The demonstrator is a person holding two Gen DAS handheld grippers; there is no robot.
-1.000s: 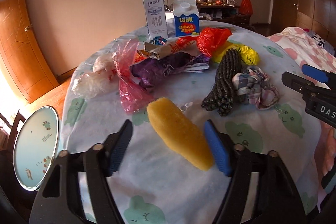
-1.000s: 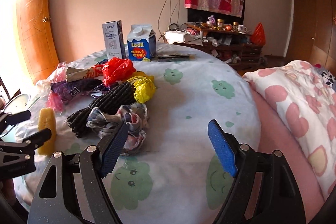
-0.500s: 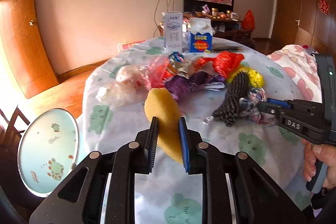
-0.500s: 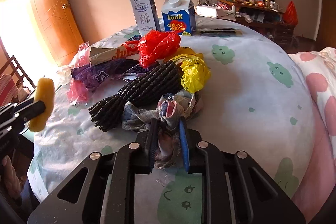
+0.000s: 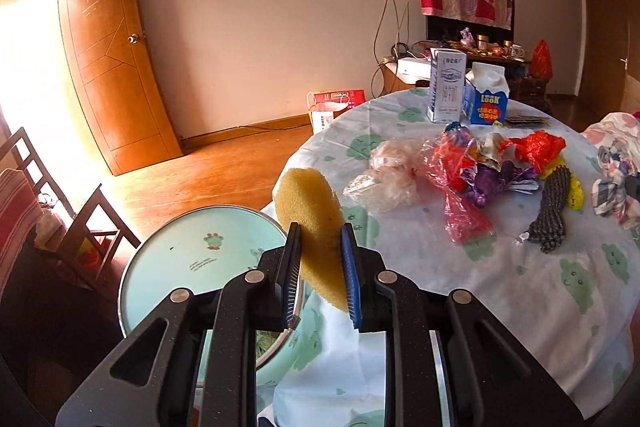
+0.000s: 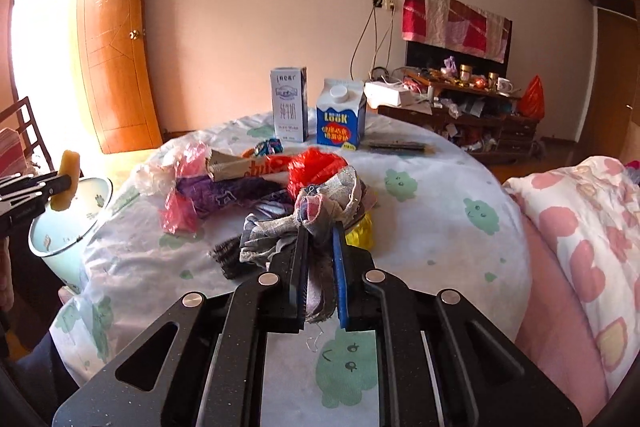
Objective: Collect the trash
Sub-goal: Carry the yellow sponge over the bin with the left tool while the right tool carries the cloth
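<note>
**Two grippers, two pieces of trash lifted**

Off the table's left edge, the left gripper (image 5: 320, 267) pinched one yellow sponge (image 5: 310, 211) above one pale-green bin (image 5: 192, 263). On the table (image 6: 440, 219) lay a heap of crumpled bags; two cartons (image 6: 290, 103) stood at its far edge. The right gripper (image 6: 320, 267) clamped one checked rag (image 6: 320, 211) over the near edge
</note>
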